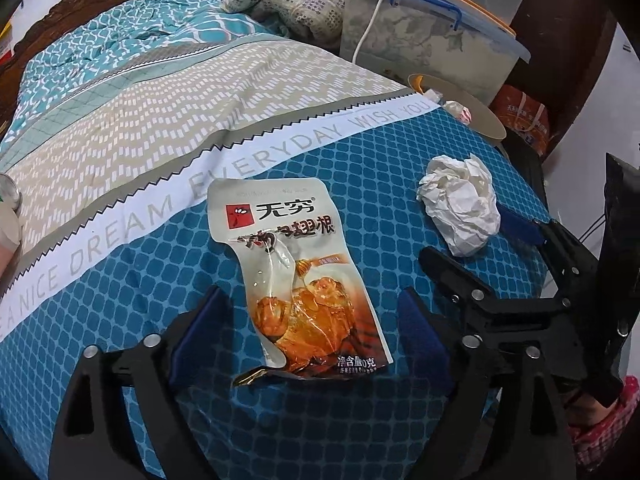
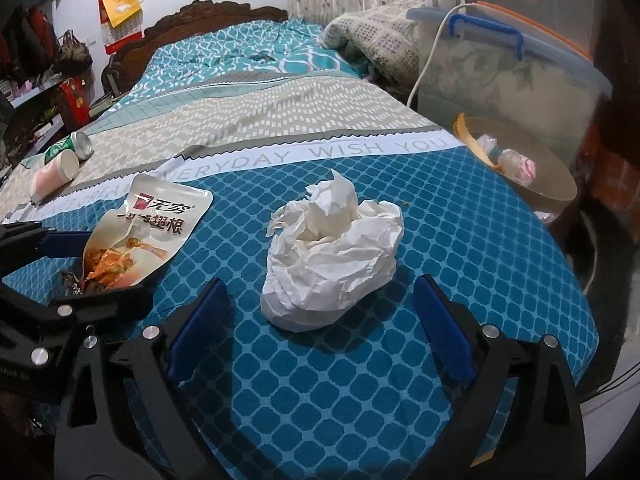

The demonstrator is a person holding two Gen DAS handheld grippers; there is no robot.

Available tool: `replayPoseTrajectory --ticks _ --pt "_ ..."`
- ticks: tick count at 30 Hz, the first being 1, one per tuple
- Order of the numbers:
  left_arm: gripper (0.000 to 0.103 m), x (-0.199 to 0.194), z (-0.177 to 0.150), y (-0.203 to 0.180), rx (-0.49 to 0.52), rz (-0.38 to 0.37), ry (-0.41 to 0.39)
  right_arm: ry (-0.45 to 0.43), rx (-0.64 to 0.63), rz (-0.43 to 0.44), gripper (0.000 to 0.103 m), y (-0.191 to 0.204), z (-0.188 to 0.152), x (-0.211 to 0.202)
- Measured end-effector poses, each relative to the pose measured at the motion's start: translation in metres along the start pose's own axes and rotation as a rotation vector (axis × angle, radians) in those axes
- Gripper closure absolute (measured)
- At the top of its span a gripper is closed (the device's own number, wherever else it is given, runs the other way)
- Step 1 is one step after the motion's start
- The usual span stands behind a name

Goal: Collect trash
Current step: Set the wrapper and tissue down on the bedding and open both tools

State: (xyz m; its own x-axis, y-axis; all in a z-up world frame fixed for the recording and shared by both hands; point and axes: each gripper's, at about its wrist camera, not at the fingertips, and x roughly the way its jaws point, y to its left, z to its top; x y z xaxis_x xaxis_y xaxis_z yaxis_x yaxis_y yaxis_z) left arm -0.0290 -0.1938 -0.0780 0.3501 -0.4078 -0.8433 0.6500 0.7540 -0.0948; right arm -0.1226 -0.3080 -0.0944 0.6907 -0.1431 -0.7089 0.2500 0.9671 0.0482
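Observation:
An empty snack wrapper (image 1: 304,280) with Chinese print lies flat on the blue bedcover; it also shows in the right wrist view (image 2: 136,236). My left gripper (image 1: 312,312) is open, its blue pads on either side of the wrapper's lower half. A crumpled white tissue (image 2: 332,256) lies to the right of the wrapper, also in the left wrist view (image 1: 460,204). My right gripper (image 2: 320,308) is open, with the tissue's near end between its fingertips. A round bin (image 2: 552,184) beside the bed holds some trash.
A green can (image 2: 76,146) and a pink paper cup (image 2: 56,174) lie on the bed at the far left. A lidded plastic storage box (image 2: 508,76) with a white cable stands by the bed's right edge. A folded quilt (image 2: 380,36) and the headboard are farther back.

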Motion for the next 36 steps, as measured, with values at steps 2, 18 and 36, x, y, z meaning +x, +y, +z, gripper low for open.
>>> replayPoseTrajectory --ticks 2,18,36 --pt "0.016 0.0 0.0 0.001 -0.008 -0.012 -0.001 -0.007 -0.001 0.0 0.008 0.0 -0.002 -0.001" --pt "0.009 0.002 0.003 0.003 -0.03 -0.04 0.013 -0.079 -0.03 0.03 0.004 -0.003 -0.011 -0.004" --pt "0.009 -0.002 0.004 0.01 -0.101 -0.016 0.055 -0.102 -0.066 0.065 0.004 -0.017 -0.022 -0.016"
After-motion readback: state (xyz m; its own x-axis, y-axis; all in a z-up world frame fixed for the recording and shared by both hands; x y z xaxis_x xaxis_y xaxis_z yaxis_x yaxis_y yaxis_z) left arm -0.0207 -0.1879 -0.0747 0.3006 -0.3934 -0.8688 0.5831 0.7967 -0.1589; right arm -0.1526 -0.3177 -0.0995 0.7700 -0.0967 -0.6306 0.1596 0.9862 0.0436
